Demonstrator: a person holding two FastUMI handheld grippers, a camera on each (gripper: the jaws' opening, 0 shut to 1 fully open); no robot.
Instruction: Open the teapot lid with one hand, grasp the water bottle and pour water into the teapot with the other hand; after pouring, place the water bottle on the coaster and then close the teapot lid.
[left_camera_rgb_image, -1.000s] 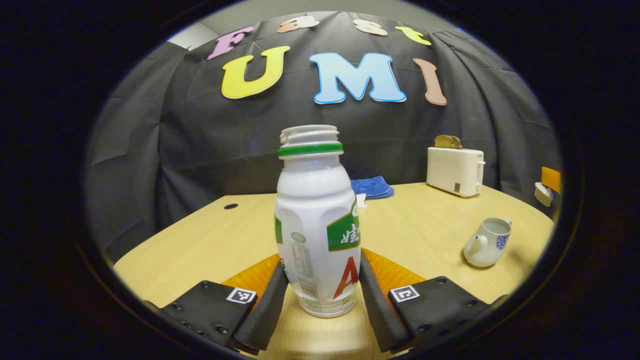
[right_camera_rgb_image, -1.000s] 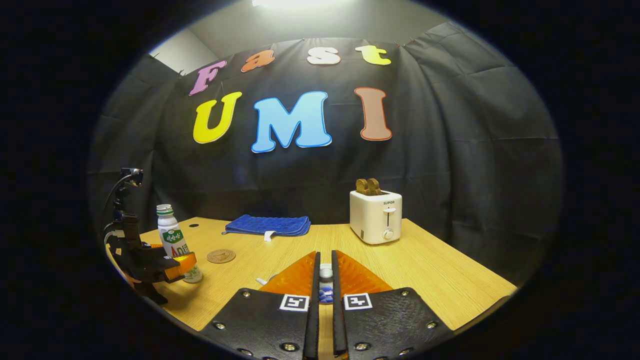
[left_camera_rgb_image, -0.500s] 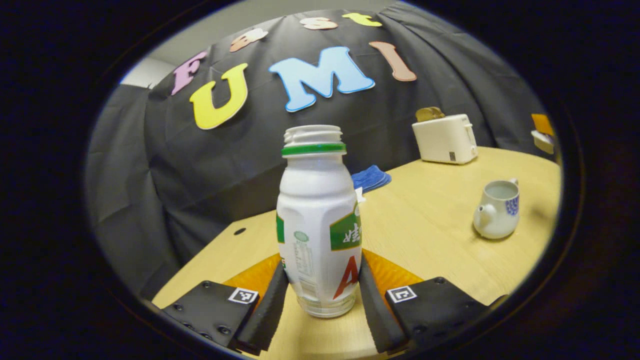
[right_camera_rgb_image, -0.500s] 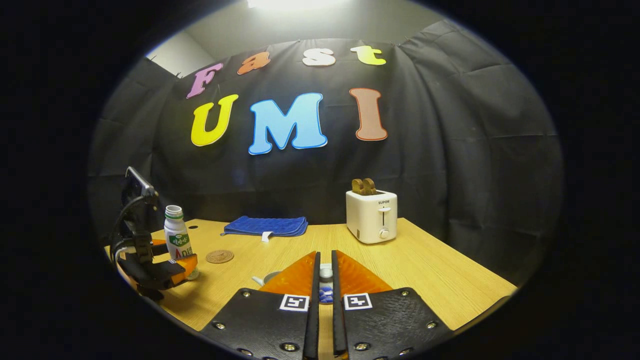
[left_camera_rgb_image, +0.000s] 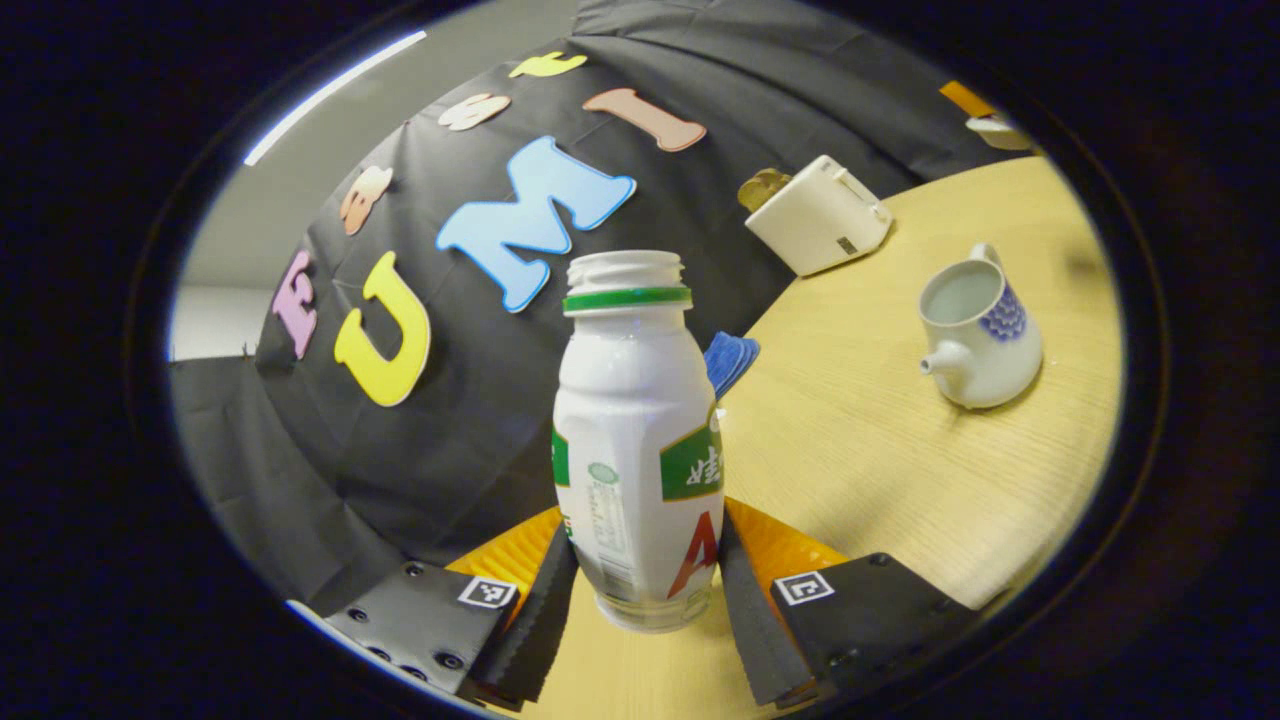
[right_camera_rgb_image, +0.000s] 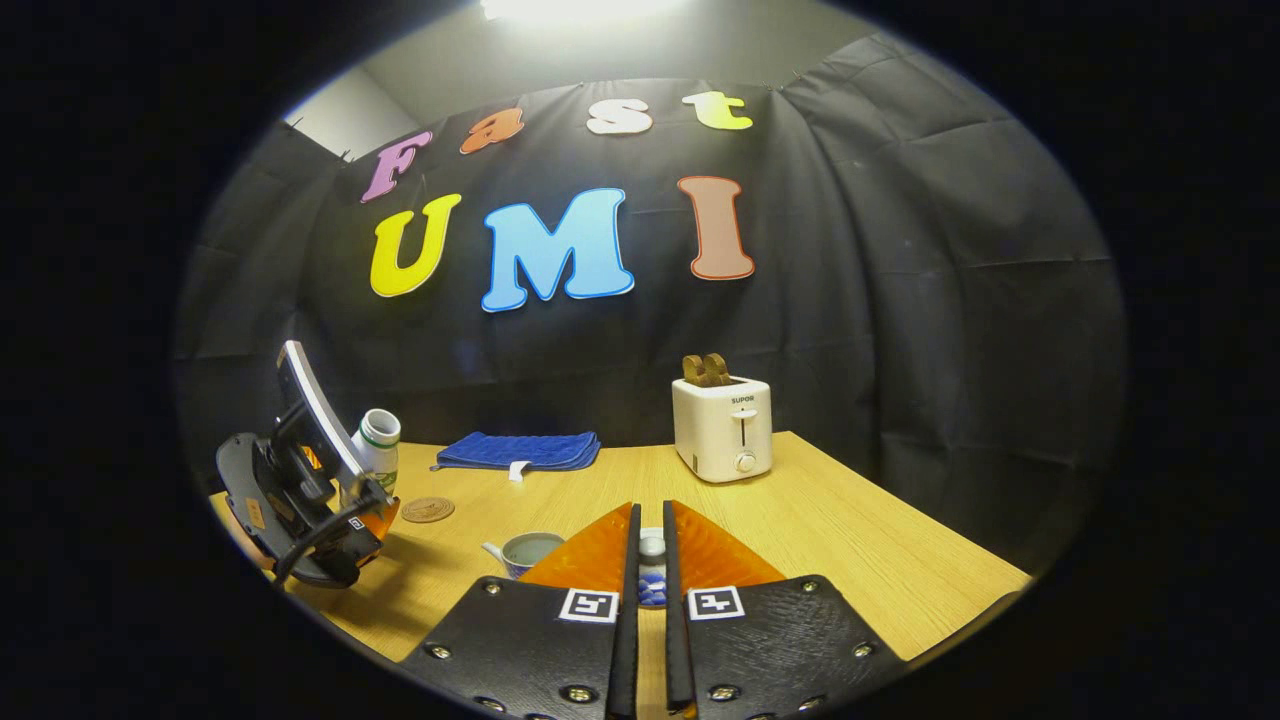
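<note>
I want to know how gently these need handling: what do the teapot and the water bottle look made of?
Teapot: looks like glazed ceramic, going by its smooth white shine and blue painted pattern. Water bottle: looks like thin opaque white plastic, with a moulded threaded neck, a green ring and a printed label wrap; its base looks clearer. The left gripper grips it low on both sides.

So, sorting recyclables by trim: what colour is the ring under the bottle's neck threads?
Green ring, clearest in the left gripper view.
</note>
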